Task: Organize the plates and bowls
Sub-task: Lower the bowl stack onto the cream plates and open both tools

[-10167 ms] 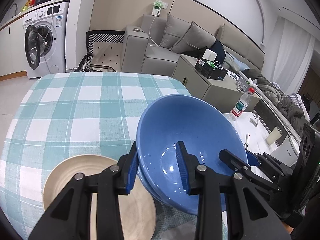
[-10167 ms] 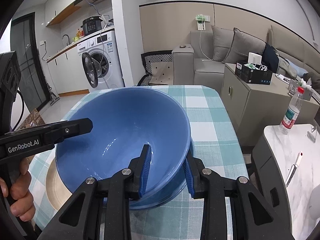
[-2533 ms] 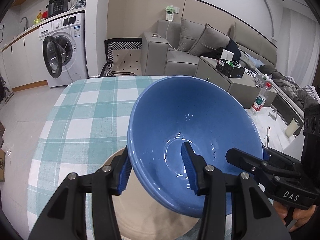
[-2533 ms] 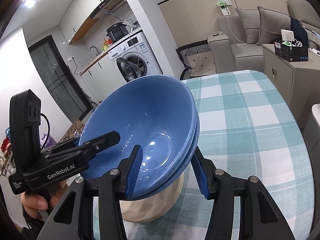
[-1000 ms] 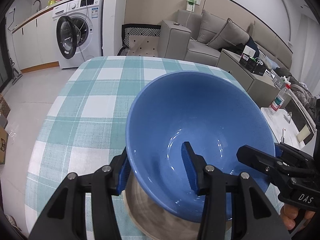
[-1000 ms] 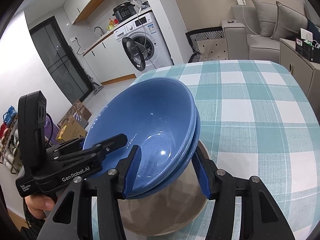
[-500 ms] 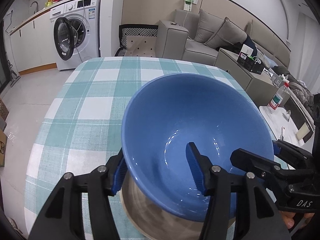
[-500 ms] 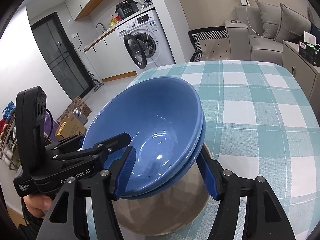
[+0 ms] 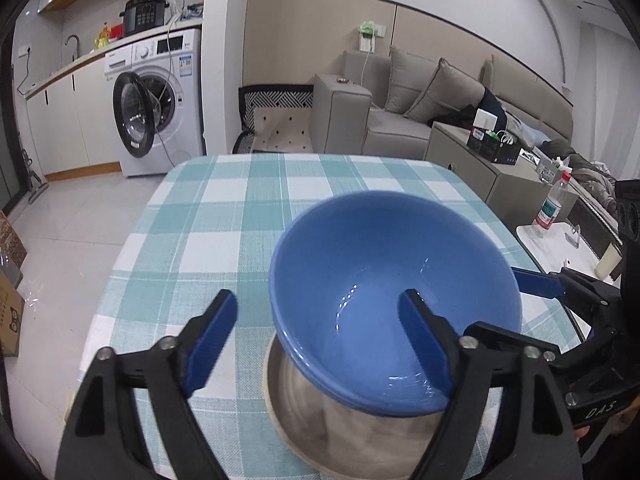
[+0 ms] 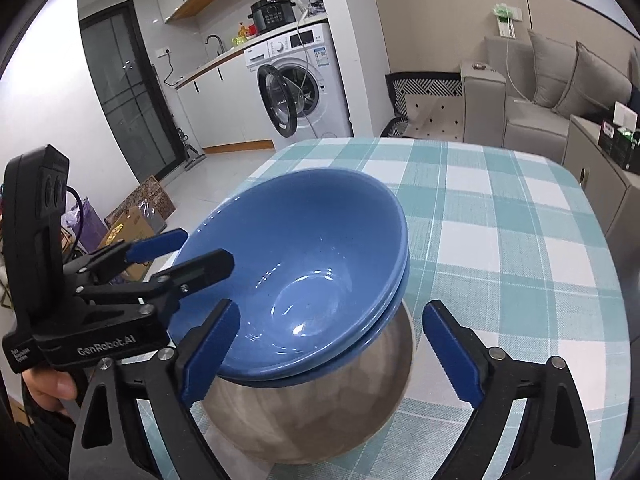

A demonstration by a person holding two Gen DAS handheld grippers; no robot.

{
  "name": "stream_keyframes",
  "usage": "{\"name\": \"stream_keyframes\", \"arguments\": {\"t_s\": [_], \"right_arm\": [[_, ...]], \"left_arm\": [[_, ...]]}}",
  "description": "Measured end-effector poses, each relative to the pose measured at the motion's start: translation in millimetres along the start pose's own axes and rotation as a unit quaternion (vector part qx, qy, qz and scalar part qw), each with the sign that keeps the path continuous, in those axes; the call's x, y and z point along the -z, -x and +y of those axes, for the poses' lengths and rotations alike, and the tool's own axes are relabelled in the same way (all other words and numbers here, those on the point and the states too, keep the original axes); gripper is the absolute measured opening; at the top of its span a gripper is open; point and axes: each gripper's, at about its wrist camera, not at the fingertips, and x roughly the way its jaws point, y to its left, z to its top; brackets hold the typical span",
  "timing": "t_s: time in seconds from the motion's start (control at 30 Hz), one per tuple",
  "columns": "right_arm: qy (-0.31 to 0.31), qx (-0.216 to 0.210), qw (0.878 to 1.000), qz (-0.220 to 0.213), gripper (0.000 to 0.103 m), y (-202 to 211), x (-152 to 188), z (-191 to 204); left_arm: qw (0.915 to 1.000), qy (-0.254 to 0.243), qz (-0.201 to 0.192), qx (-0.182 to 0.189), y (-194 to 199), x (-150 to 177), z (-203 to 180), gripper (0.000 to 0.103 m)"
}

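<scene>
Two tongs angled downward, left tongs point(image 9: 316, 334) and right tongs point(image 10: 330, 346) opening, straddling blue bowls point(image 10: 304, 264)

a home (washing machine point(image 9: 154, 102), sofa point(image 9: 404, 120), checked table point(image 9: 248, 216))

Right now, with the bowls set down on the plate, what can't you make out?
- Plate: blurred in both wrist views, mostly covered by the blue bowls; near edge cut off.
- Where the bowls' base meets the plate: hidden.
- Left gripper and right gripper are opening; whether either inner finger touches the bowl wall is unclear.
</scene>
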Motion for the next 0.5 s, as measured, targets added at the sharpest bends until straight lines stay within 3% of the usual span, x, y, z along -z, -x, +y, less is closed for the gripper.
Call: {"name": "stream_keyframes", "arguments": {"t_s": [0.03,0.1,0.3,0.5], "right_arm": [[0.01,0.0,1.0,-0.003,0.101,3,0,1],[0.023,0.001,1.0,-0.013,0.102,9,0,2],[0.05,0.002,0.997,-0.053,0.102,28,8,4],[0.063,-0.008,0.995,-0.081,0.102,35,24,2]], "left_arm": [[1.0,0.0,-0.007,-0.001,2,-1,1,0.099],[0.9996,0.0,-0.027,-0.006,9,-1,3,0.103],[0.9979,0.002,-0.065,-0.005,24,2,10,0.103],[0.9957,-0.018,-0.087,-0.026,34,11,9,0.103]]}}
